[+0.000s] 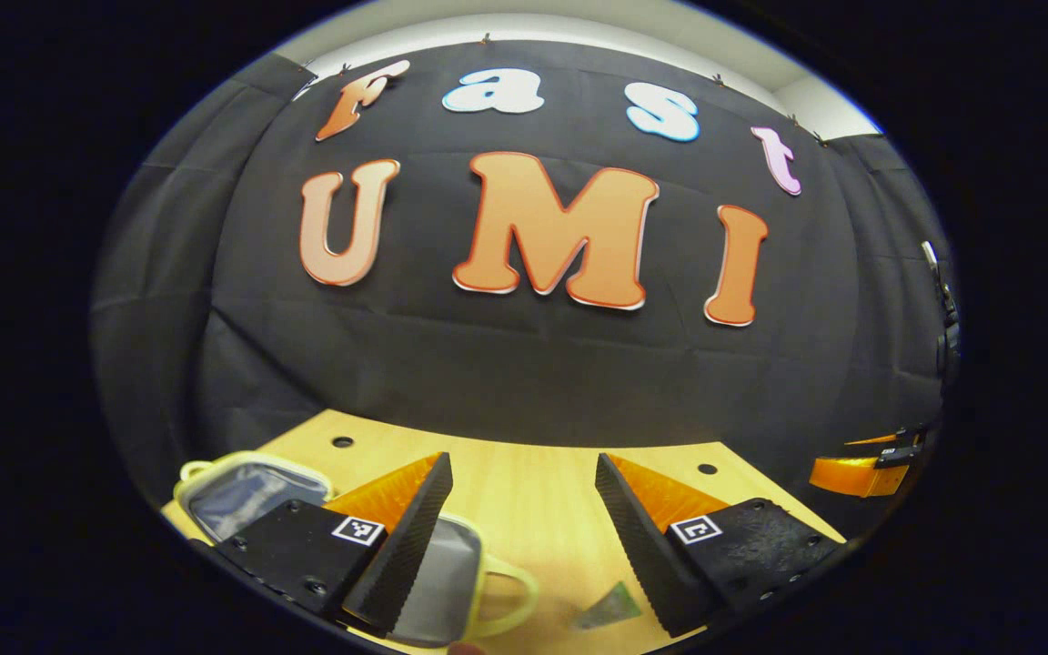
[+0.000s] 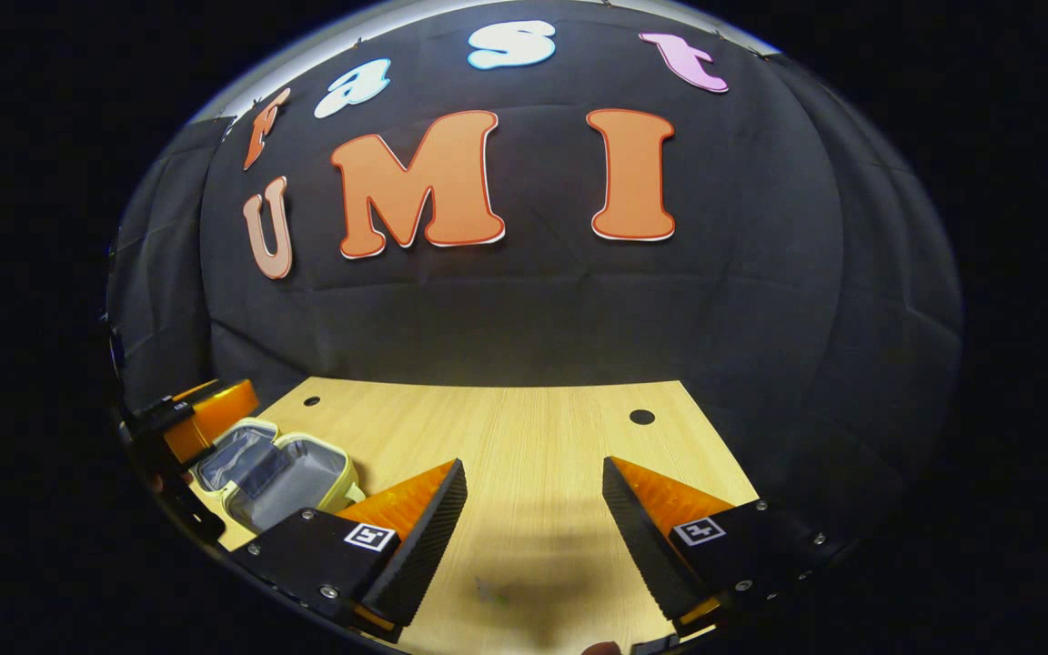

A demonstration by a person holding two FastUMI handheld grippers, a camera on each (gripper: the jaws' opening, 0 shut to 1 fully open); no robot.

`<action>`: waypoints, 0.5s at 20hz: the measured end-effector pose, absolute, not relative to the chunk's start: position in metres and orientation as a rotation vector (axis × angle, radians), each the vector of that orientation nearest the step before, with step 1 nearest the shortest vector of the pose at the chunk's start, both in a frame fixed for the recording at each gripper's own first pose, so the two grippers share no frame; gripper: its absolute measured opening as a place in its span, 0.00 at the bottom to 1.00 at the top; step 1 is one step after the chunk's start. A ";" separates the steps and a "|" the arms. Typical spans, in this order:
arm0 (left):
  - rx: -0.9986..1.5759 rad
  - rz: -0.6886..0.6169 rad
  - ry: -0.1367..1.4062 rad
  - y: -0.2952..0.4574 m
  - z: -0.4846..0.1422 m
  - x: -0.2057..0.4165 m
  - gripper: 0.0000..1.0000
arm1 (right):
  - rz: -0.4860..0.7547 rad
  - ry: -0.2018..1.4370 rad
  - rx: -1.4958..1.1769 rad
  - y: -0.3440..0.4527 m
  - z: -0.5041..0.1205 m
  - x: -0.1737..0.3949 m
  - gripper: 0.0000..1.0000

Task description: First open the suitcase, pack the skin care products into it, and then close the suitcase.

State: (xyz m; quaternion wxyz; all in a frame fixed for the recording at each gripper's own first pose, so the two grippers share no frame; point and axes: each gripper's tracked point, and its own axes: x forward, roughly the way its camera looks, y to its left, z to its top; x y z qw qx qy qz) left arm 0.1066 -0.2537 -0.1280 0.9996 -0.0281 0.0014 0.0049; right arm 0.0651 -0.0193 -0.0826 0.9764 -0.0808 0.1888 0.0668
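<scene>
In the left gripper view, the left tool (image 1: 524,528) hangs released above the desk (image 1: 533,491); the suitcase (image 1: 251,491) lies open at near left, a greenish packet (image 1: 610,608) just ahead.

In the right gripper view, the right tool (image 2: 533,537) is released too, the suitcase (image 2: 274,473) far left. Packing seems in hand; next, grasp the packet.

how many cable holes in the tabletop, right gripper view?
2. One hole sits near the table's far left, just beyond the open suitcase; the other hole is at the far right. The grippers may hide more nearer the camera.
</scene>
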 end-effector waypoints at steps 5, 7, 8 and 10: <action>0.045 -0.026 0.111 -0.317 -0.222 0.123 0.98 | 0.128 0.425 -0.177 -0.051 -0.103 0.063 0.95; 0.079 -0.027 0.156 -0.326 -0.261 0.124 0.98 | 0.123 0.443 -0.186 -0.062 -0.110 0.063 0.95; 0.090 -0.020 0.185 -0.327 -0.281 0.124 0.97 | 0.118 0.447 -0.198 -0.068 -0.112 0.063 0.95; 0.096 -0.002 0.232 -0.327 -0.311 0.125 0.97 | 0.112 0.456 -0.216 -0.078 -0.117 0.062 0.95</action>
